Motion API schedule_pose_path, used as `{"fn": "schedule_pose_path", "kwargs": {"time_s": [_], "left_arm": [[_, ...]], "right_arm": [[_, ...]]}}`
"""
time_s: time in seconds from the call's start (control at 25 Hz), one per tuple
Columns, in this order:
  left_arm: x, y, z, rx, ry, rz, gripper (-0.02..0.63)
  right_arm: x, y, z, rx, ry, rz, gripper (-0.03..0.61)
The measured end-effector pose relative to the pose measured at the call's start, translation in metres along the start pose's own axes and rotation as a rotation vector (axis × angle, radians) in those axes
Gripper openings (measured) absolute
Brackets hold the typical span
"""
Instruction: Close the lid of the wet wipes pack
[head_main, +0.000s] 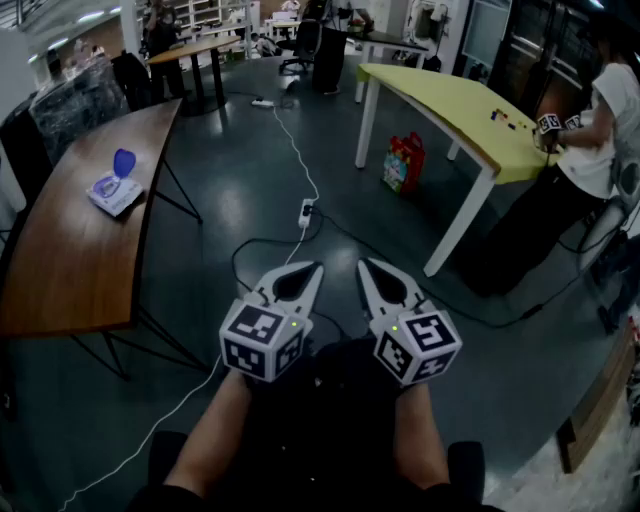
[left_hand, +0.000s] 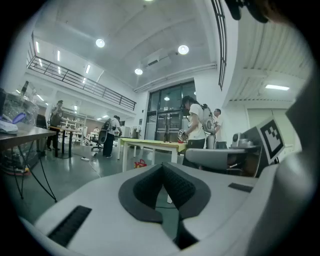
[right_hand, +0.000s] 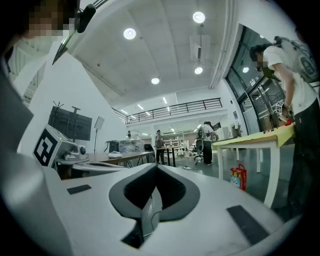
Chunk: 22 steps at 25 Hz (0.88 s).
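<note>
The wet wipes pack (head_main: 113, 192) is noted on the brown table (head_main: 70, 260) at far left, its blue lid (head_main: 123, 162) raised, well apart from both grippers. The left gripper (head_main: 316, 268) and the right gripper (head_main: 366, 264) are held side by side, jaws pressed together on nothing.

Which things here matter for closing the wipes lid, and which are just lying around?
For the job: wet wipes pack, its open lid, brown table, left gripper, right gripper.
Lying about: yellow table, red bag, power strip.
</note>
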<state>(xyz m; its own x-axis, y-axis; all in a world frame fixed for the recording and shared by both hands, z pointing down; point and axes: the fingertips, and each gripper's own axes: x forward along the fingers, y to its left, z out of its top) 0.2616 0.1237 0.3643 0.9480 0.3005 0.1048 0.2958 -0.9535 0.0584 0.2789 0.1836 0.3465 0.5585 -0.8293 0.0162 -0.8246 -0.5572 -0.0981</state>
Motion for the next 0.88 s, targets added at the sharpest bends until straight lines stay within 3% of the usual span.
{"fn": "schedule_pose_path", "kwargs": {"time_s": [0.56,0.88], "left_arm": [[-0.003,-0.001,0.003,0.005,-0.005,-0.005,0.008],[-0.016,0.013,0.006,0.007,-0.016,0.035,0.008]], "right_arm": [[-0.003,-0.001,0.003,0.035,-0.026,-0.005,0.000],[0.007,0.012,0.003,0.037,-0.025,0.034,0.000]]}}
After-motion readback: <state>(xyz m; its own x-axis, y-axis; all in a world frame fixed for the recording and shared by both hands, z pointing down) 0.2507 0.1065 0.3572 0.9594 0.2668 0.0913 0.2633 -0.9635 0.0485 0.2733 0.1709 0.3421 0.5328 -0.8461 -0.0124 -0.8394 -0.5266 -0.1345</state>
